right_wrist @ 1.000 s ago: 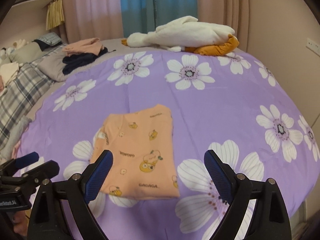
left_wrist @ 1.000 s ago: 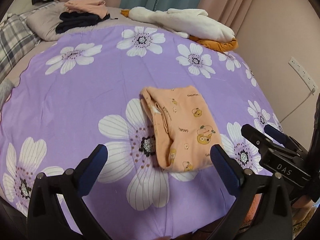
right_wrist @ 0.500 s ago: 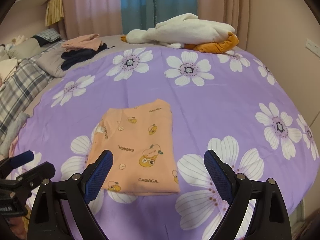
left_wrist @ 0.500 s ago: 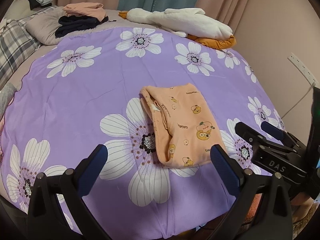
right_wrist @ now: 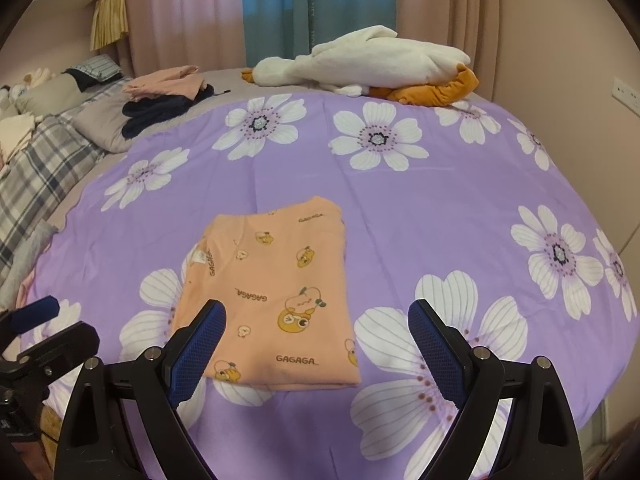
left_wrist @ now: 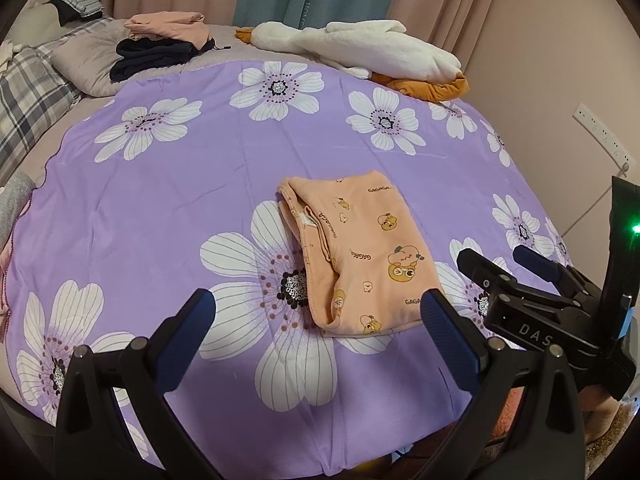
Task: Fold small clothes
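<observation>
A small orange garment (left_wrist: 356, 252) printed with cartoon figures and "GAGAGA" lies folded flat on the purple flowered bedspread (left_wrist: 168, 200), near its front edge. The right wrist view has the same garment (right_wrist: 276, 292) left of centre. My left gripper (left_wrist: 316, 320) is open and empty, held back from the garment's near left corner. My right gripper (right_wrist: 314, 330) is open and empty too, hovering over the garment's near right corner without touching it. Each gripper appears at the edge of the other's view: the right gripper (left_wrist: 508, 260) and the left gripper (right_wrist: 60, 320).
At the far end of the bed lie a white and orange plush toy (left_wrist: 360, 48) and a stack of pink and dark clothes (left_wrist: 160, 44). Plaid and grey bedding (left_wrist: 32, 92) is at the left. A wall with a socket strip (left_wrist: 604, 140) runs close on the right.
Both grippers have drawn back and risen a little, so more of the bed shows. The garment has not moved. Both stay open.
</observation>
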`<state>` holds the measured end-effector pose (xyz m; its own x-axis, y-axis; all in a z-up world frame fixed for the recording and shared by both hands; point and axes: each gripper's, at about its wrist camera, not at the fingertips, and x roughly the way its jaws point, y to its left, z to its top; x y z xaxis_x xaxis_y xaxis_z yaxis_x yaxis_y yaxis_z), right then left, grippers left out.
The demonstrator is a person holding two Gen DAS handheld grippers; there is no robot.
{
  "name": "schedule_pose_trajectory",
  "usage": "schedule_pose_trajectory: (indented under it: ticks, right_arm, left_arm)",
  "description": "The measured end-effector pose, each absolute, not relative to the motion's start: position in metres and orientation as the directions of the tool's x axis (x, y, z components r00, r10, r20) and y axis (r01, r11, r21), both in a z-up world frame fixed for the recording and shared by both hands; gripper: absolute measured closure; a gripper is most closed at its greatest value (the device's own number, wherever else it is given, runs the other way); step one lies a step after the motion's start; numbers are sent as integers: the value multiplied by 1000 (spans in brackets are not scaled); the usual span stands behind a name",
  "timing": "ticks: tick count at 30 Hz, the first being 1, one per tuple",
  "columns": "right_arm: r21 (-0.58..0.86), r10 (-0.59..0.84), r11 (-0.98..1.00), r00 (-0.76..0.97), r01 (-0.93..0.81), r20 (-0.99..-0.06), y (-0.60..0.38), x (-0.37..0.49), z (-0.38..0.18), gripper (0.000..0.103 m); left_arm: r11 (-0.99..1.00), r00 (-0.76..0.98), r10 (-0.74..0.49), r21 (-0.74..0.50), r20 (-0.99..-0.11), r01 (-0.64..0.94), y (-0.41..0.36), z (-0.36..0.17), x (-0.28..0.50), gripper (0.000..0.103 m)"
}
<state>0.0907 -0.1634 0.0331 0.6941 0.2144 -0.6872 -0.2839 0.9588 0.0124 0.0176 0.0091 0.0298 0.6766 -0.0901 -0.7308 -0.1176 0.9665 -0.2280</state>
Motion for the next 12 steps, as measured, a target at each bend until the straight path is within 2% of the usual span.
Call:
schedule_pose_trajectory:
  ticks: [12]
  right_arm:
    - [2,207,959,695,-284,-688,-164,89,30,11]
  left_arm:
    - [969,687,-93,-226,-721,-105,6,35,15,1]
